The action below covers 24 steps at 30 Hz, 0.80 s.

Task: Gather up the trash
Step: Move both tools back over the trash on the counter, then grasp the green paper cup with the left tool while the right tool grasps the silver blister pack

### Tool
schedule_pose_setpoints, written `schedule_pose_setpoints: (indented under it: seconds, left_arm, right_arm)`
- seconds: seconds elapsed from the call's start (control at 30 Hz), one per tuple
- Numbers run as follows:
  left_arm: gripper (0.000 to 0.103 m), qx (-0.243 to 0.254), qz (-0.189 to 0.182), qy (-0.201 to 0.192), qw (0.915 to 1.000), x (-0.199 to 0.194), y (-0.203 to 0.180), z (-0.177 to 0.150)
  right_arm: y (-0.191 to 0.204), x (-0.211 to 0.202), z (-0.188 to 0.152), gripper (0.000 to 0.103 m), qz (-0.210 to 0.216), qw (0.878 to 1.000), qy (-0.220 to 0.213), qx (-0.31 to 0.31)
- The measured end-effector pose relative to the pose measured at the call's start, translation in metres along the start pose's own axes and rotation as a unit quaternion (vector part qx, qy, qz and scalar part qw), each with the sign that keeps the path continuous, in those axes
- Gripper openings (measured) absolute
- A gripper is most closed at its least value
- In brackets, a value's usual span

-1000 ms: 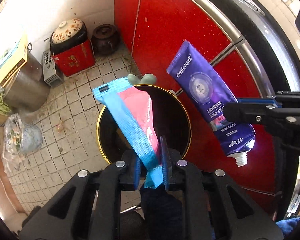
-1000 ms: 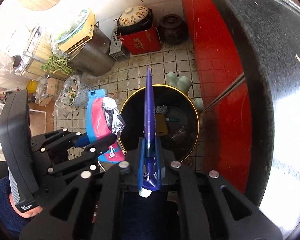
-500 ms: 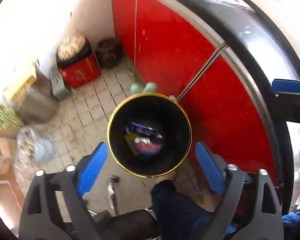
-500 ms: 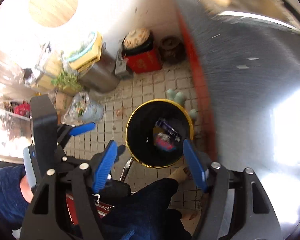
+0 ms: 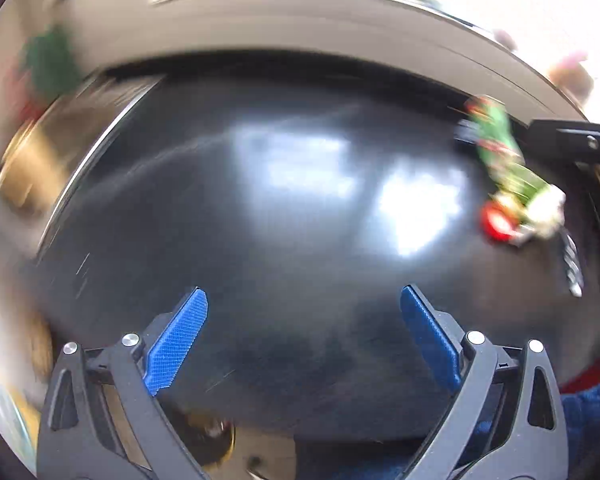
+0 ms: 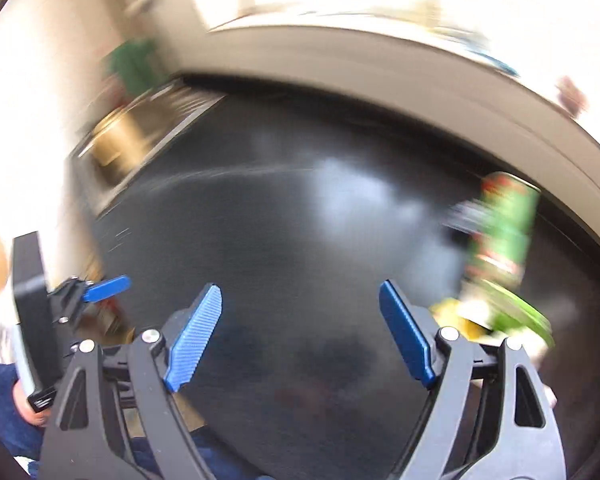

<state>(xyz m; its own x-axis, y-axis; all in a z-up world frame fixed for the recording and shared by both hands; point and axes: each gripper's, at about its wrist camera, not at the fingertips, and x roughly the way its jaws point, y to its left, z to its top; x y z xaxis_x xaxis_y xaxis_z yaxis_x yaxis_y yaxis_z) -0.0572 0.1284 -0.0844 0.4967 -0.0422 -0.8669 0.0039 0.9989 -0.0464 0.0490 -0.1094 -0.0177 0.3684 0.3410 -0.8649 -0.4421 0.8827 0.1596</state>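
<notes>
Both views are blurred by motion. My left gripper (image 5: 302, 320) is open and empty over a black countertop (image 5: 280, 220). My right gripper (image 6: 300, 316) is open and empty over the same countertop (image 6: 300, 240). Green and red trash wrappers (image 5: 508, 172) lie on the counter at the right, ahead of the left gripper. They also show in the right wrist view (image 6: 500, 256), just right of my right fingertip, with a yellow scrap beside them. The trash bin is out of view.
A pale wall ledge (image 5: 300, 28) runs behind the counter. A brown object (image 6: 116, 148) and something green (image 6: 132, 64) stand at the far left of the counter. The left gripper's body (image 6: 32, 320) shows at the left of the right wrist view.
Both grippers dropped the blue-pink wrapper and the purple tube into the black bin, opened, then swung up from the bin to face the black countertop.
</notes>
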Motion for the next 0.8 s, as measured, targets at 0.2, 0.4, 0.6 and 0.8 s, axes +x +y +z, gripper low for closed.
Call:
schedule_pose_setpoints:
  seconds: [0.2,0.4,0.6,0.8]
  left_arm:
    - [0.094,0.092,-0.088,0.016,0.9917,0.014,-0.11,0.046]
    - [0.094,0.115,-0.135,0.049,0.9829,0.024,-0.158,0.056]
    - [0.094,0.114,-0.139,0.067,0.9814,0.043,-0.173,0.063]
    - [0.094,0.113,-0.13,0.074,0.9822,0.076,-0.192,0.091]
  right_arm:
    - [-0.12,-0.062,-0.066,0.079,-0.078,0.985,-0.031,0.147]
    - [-0.187,-0.091,-0.134,0.079,-0.125,0.964,-0.021,0.232]
    - [-0.211,-0.083,-0.166,0.079,-0.138,0.955,0.001,0.264]
    - [-0.234,-0.049,-0.178,0.079,-0.139,0.951,0.043,0.271]
